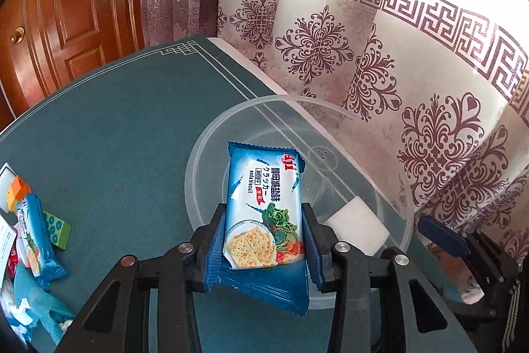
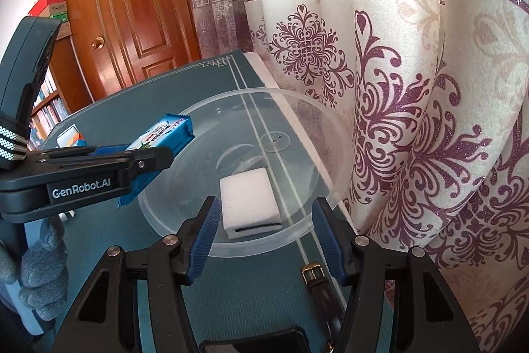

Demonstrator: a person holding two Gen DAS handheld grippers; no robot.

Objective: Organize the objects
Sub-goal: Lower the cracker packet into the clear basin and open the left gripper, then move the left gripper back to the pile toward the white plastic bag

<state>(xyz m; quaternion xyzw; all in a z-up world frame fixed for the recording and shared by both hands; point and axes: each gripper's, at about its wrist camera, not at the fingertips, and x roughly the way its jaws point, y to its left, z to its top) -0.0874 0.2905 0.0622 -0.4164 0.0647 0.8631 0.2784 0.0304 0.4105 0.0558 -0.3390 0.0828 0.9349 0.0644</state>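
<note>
My left gripper [image 1: 264,214] is shut on a blue soda cracker packet [image 1: 264,207] and holds it above the near side of a clear round plastic bowl [image 1: 408,187]. The packet [image 2: 165,134] and left gripper [image 2: 145,159] also show in the right wrist view, over the bowl's left rim. A white sponge block [image 2: 249,204] lies inside the bowl [image 2: 334,134]; it also shows in the left wrist view [image 1: 355,229]. My right gripper [image 2: 267,214] is open and empty, its fingers either side of the sponge at the bowl's near rim.
A second cracker packet [image 1: 36,237], a green toy brick [image 1: 58,229], an orange block [image 1: 18,191] and other small items lie at the table's left. A brown watch strap [image 2: 322,290] and a dark phone [image 2: 258,343] lie near me. Patterned curtain [image 2: 413,121] hangs right behind the bowl.
</note>
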